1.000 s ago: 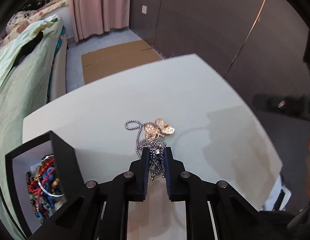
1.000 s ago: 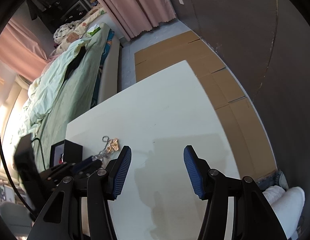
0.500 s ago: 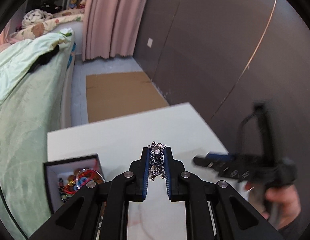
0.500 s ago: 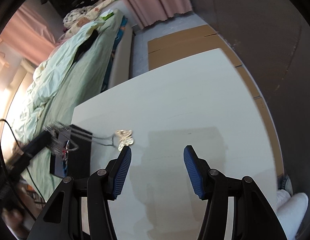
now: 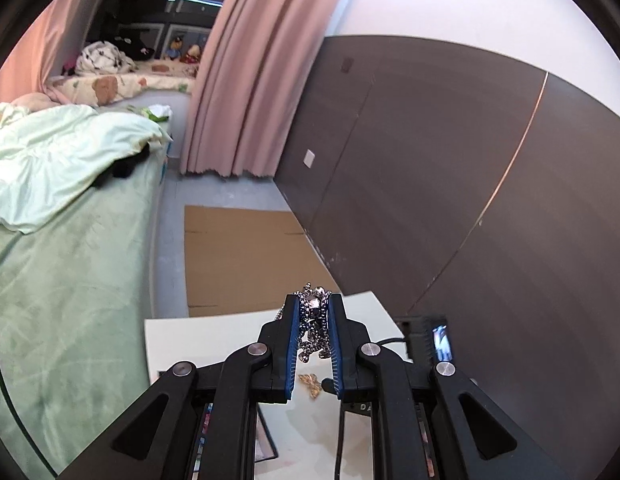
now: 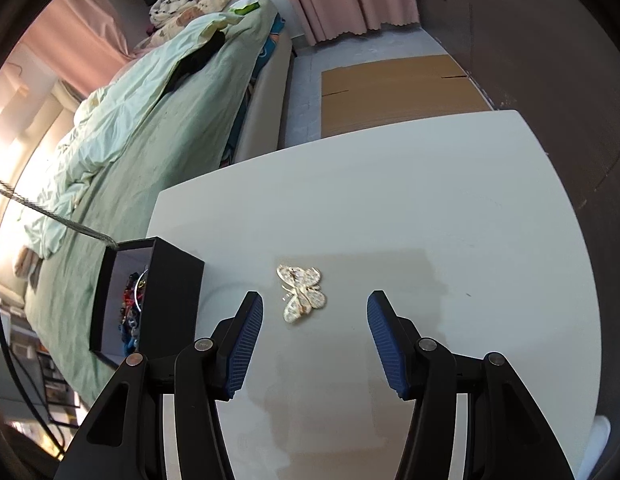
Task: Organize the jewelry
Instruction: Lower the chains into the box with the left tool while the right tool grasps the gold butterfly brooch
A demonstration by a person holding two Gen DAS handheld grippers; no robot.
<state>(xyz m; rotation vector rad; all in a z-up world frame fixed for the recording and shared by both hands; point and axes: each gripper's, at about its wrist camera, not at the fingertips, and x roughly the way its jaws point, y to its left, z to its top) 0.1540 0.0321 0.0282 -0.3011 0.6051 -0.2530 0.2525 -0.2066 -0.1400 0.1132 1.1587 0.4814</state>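
Left wrist view: left gripper (image 5: pixel 314 307) raised above white table (image 5: pixel 214 340), jaws clamped on bunched silver chain (image 5: pixel 314 320); chain links bulge past fingertips. Gold butterfly brooch (image 5: pixel 311 384) visible far below between fingers, lying on table.

Right wrist view: right gripper (image 6: pixel 314 312) hovers low over table (image 6: pixel 429 208), jaws spread wide, nothing between pads. Brooch (image 6: pixel 300 293) flat on table just ahead of left finger. Black jewelry box (image 6: pixel 166 300) at table's left edge, open, colourful beads inside. Strand of chain (image 6: pixel 50 214) hangs slanted toward box's upper corner.
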